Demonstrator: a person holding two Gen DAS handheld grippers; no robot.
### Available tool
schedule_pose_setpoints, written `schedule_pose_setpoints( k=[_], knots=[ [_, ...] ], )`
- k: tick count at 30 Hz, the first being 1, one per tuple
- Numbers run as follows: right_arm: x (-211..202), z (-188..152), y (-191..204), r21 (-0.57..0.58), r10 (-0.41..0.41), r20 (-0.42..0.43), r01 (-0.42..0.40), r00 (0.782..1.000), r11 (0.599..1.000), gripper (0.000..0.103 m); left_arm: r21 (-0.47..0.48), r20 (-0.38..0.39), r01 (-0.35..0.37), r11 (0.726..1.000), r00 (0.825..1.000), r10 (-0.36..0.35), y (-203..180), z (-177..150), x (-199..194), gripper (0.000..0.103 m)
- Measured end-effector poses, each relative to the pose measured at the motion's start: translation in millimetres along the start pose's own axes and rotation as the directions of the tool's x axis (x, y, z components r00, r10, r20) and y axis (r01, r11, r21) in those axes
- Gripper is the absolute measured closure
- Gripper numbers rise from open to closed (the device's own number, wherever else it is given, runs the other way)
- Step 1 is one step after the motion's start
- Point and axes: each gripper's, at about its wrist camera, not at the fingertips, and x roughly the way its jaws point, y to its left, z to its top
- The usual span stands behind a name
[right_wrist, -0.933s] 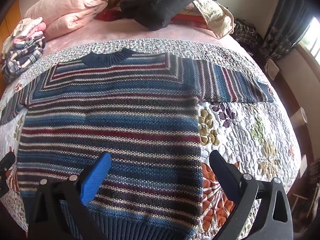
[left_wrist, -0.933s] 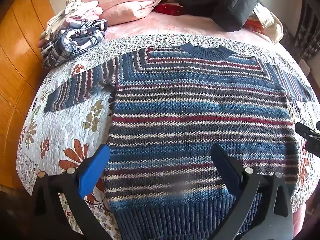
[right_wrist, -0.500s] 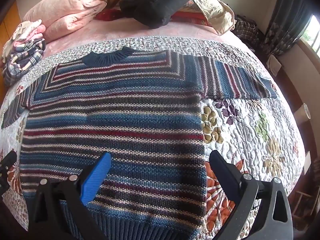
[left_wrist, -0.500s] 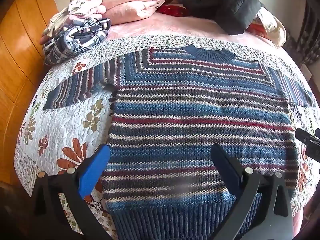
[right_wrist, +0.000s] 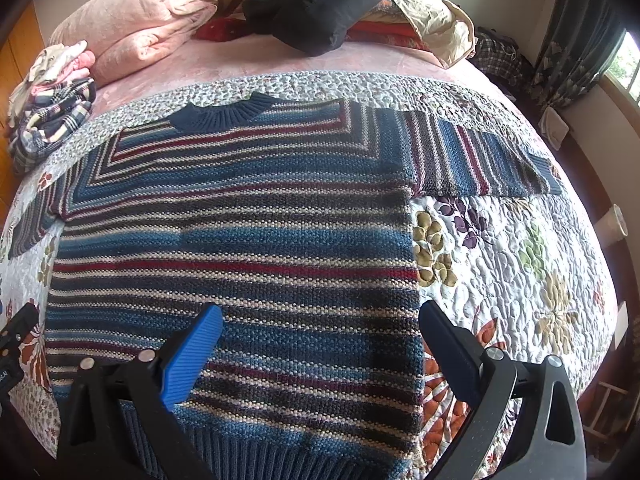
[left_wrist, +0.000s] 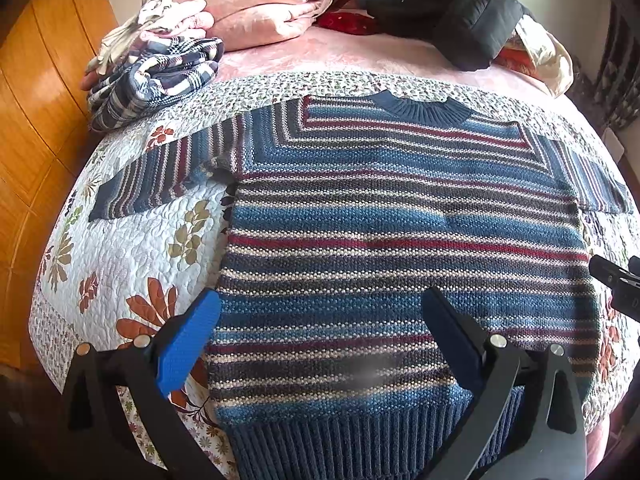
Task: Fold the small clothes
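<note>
Sweater [left_wrist: 400, 248] is lying flat on the quilt [left_wrist: 132, 248], spreading beneath and beyond both grippers' wide-apart, empty jaws. I'm risking pinching quilt along with the hem, or dragging thick knit crooked while lifting unevenly.

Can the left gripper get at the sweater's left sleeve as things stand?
Probably yes. The left gripper hangs open above the striped sweater, and the sleeve lies flat on the floral quilt with nothing on it.
</note>
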Motion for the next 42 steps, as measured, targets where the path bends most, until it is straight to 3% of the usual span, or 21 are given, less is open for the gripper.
schedule_pose_setpoints(
  k=[42],
  knots=[
    [4.3,-1.5,2.0,-0.001,0.015,-0.004,-0.015,1.0,1.0,0.004,0.003,0.001,-0.013,1.0,1.0,0.013,8.0,-4.7,2.2,0.003]
  ],
)
